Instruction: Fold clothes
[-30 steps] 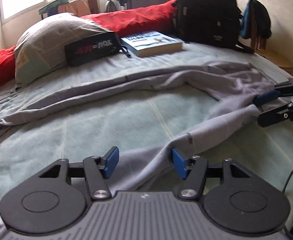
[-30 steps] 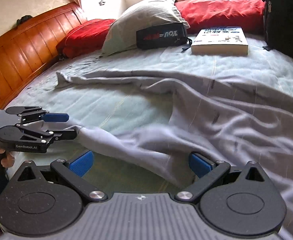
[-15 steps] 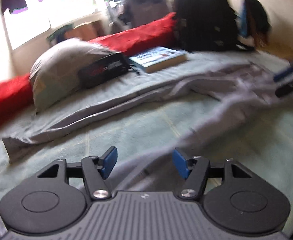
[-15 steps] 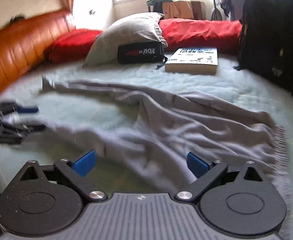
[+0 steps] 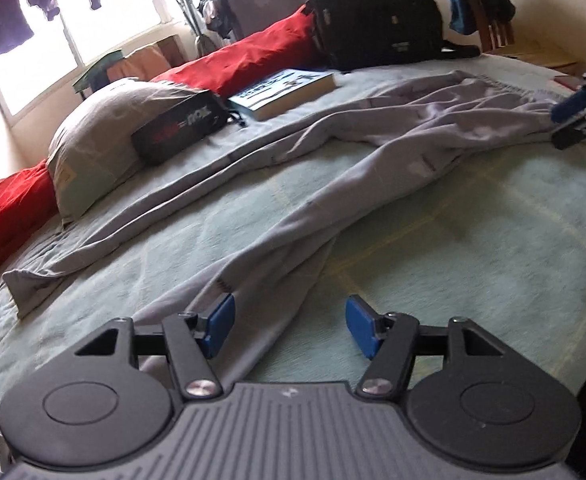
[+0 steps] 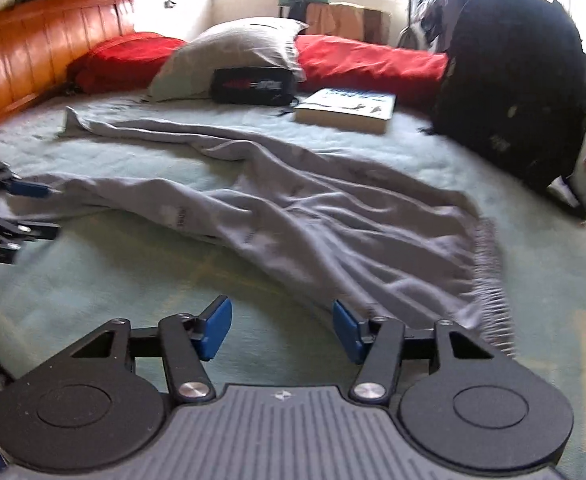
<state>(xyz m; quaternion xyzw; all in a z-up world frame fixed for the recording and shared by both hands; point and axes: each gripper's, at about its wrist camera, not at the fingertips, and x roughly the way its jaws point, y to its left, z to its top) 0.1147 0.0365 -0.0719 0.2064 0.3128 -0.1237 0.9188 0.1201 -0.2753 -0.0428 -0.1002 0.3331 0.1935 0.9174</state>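
Folding has hardly begun: the grey trousers (image 6: 293, 216) lie spread and wrinkled across the bed (image 6: 525, 280), legs apart. Left gripper (image 5: 289, 326) stands open over one cuff; right gripper (image 6: 281, 330), just narrowing, holds nothing.

The gray trousers (image 6: 293, 208) now lie stretched longer and flatter across the bed (image 6: 113, 272) than a second ago, when the cloth bunched up near both tongs. The right tongs (image 6: 281, 330) have just been closing from their widest spread; cloth that lay between their blue pads earlier is gone, and only bare bed shows between them, with the fringed waistband edge just beside the right-hand pad. The left tongs (image 5: 289, 326) have shifted sideways, so the trouser leg that filled their gap now runs past the left-hand pad only. The two tongs stand farther apart.
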